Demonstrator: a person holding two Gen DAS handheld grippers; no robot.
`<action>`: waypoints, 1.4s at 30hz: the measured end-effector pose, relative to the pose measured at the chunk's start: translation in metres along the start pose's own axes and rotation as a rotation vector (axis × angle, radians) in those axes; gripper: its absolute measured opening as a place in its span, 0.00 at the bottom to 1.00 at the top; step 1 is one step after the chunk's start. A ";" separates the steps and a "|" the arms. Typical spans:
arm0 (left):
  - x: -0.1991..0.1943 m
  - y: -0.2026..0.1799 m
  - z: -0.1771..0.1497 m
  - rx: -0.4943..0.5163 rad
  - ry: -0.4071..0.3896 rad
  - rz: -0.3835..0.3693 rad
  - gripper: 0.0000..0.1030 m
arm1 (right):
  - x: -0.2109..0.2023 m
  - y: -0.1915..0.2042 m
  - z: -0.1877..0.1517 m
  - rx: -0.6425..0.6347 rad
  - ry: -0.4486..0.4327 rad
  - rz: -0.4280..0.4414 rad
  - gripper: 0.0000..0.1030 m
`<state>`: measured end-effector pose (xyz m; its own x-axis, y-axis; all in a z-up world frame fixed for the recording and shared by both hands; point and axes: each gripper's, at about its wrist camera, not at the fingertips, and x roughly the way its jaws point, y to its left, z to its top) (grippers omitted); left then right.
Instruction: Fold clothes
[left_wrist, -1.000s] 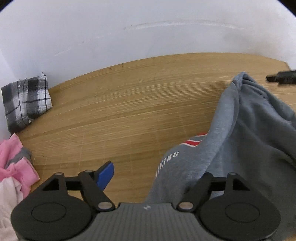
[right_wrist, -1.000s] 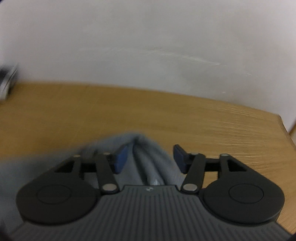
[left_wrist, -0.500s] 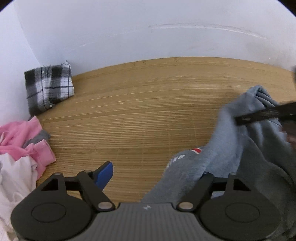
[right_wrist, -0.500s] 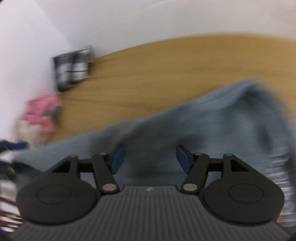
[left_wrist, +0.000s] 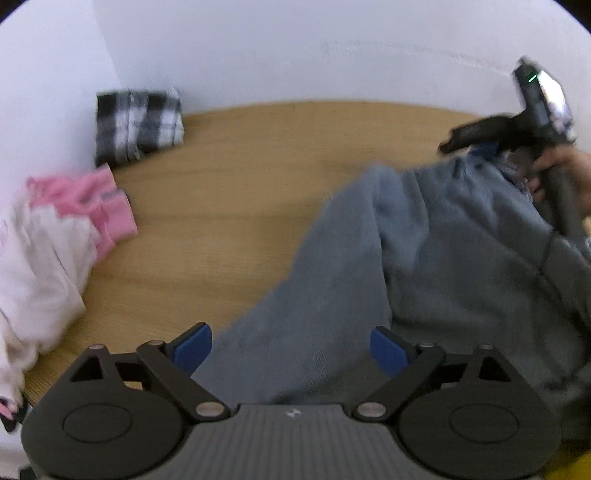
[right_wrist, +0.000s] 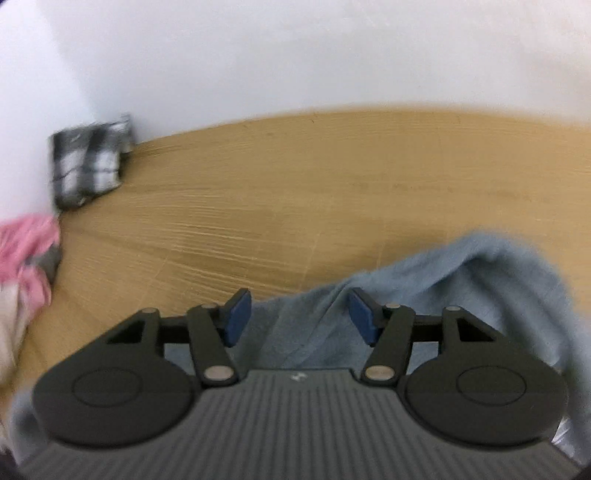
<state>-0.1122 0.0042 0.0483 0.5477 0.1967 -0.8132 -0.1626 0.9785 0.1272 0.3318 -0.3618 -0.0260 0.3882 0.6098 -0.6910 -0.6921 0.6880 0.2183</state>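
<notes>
A grey sweatshirt (left_wrist: 443, 258) lies crumpled on the wooden table (left_wrist: 240, 192). My left gripper (left_wrist: 290, 349) hovers over its near end. Its jaws are opening, both blue pads (left_wrist: 192, 347) stand clear, and the cloth lies below and between them, unpressed. In the left wrist view, a hand holds my right gripper (left_wrist: 476, 144) at the sweatshirt's far edge. In its own view my right gripper (right_wrist: 300, 317) stands open over the sweatshirt (right_wrist: 480, 280). A ridge of fabric runs between its pads (right_wrist: 236, 317), which do not squeeze it.
A folded black-and-white plaid garment (left_wrist: 138, 125) sits at the far left against the white wall, also visible as the plaid garment (right_wrist: 88, 166). A pink and white pile of clothes (left_wrist: 55, 240) lies at the left edge. Bare wood stretches between them and the sweatshirt.
My left gripper's jaws have widened and its right pad, earlier buried in the sweatshirt, now shows. The right gripper and its hand have come into the left view. The right view swung left.
</notes>
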 end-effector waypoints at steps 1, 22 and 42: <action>0.004 -0.003 -0.007 0.008 0.008 -0.016 0.92 | -0.008 -0.002 -0.004 -0.061 -0.020 -0.024 0.64; 0.050 0.034 0.064 -0.074 -0.119 0.087 0.25 | 0.009 -0.070 -0.053 0.028 -0.051 -0.314 0.18; 0.136 0.022 0.151 -0.017 -0.034 -0.056 0.67 | -0.044 -0.100 0.023 0.038 -0.155 -0.616 0.48</action>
<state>0.0830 0.0617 0.0267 0.5836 0.1437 -0.7992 -0.1443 0.9869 0.0721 0.3978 -0.4480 -0.0011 0.7942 0.1456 -0.5900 -0.2928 0.9424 -0.1615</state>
